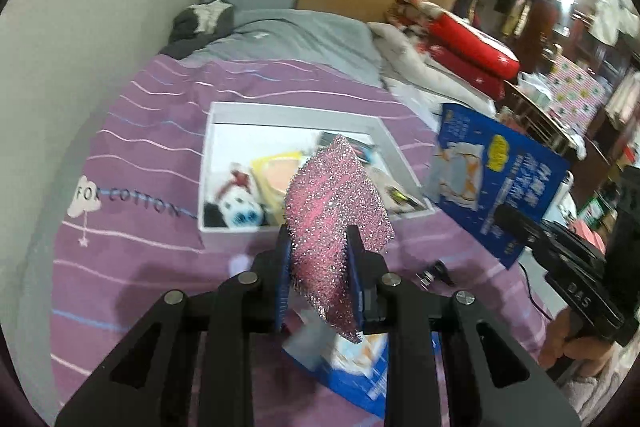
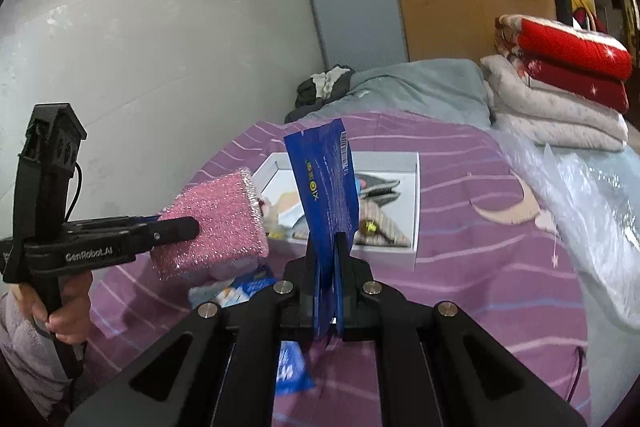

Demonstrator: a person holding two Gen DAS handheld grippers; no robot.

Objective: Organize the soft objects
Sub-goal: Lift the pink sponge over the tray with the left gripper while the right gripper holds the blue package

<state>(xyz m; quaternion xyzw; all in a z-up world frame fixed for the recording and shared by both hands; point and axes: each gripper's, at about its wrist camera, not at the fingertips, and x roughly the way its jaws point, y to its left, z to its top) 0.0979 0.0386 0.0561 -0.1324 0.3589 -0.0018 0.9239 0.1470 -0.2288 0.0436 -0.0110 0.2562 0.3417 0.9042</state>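
Observation:
My left gripper (image 1: 320, 247) is shut on a pink glittery sponge (image 1: 336, 203), held in the air over the purple striped bedcover (image 1: 140, 259) just short of the white box (image 1: 288, 111). From the right wrist view the same sponge (image 2: 216, 223) hangs left of the box (image 2: 416, 195), clamped in the left gripper (image 2: 180, 227). My right gripper (image 2: 326, 251) is shut on a flat blue package (image 2: 324, 187), held upright in front of the box. That blue package (image 1: 496, 179) shows at the right in the left wrist view. A plush toy (image 1: 236, 203) and other soft items lie in the box.
Another blue package (image 1: 352, 367) lies on the bedcover under the left gripper. Folded red and white blankets (image 2: 560, 87) are stacked at the back right, with a grey pillow (image 2: 420, 87) behind the box. Clear plastic wrap (image 2: 580, 195) lies at the right. A wall borders the bed's left side.

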